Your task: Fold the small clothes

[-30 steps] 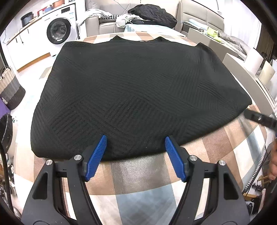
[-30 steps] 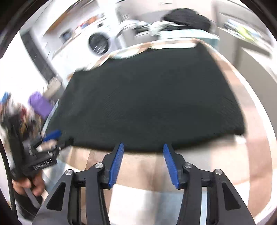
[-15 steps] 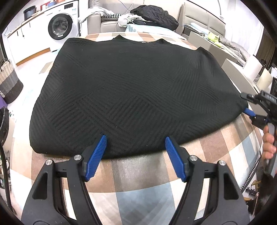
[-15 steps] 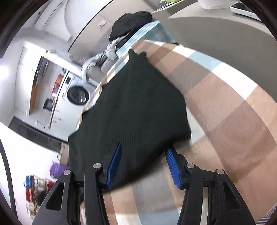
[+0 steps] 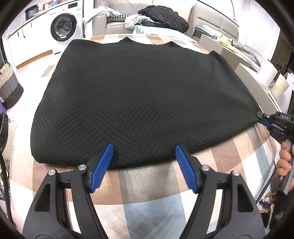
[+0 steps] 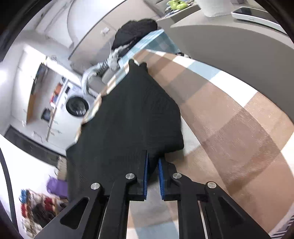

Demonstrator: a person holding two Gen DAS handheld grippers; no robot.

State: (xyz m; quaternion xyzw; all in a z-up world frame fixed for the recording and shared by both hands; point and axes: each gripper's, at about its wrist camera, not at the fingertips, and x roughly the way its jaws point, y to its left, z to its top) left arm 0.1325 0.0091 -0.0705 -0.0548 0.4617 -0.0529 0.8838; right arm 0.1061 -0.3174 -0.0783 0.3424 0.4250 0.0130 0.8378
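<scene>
A black ribbed knit garment (image 5: 139,99) lies flat on a checked tablecloth (image 5: 150,185). My left gripper (image 5: 144,160) is open, its blue pads just over the garment's near hem, empty. My right gripper (image 6: 152,165) is shut on the garment's (image 6: 128,119) near right corner, with cloth pinched between the pads. The right gripper also shows in the left wrist view (image 5: 264,119) at the garment's right corner, held by a hand.
A washing machine (image 5: 64,29) and a sofa with piled clothes (image 5: 161,12) stand beyond the table. A woven basket (image 5: 8,86) sits on the floor at left. A grey counter (image 6: 229,31) with a tablet lies to the right.
My right gripper swung to the garment's right corner and closed on it. The left gripper stayed open at the near hem.
</scene>
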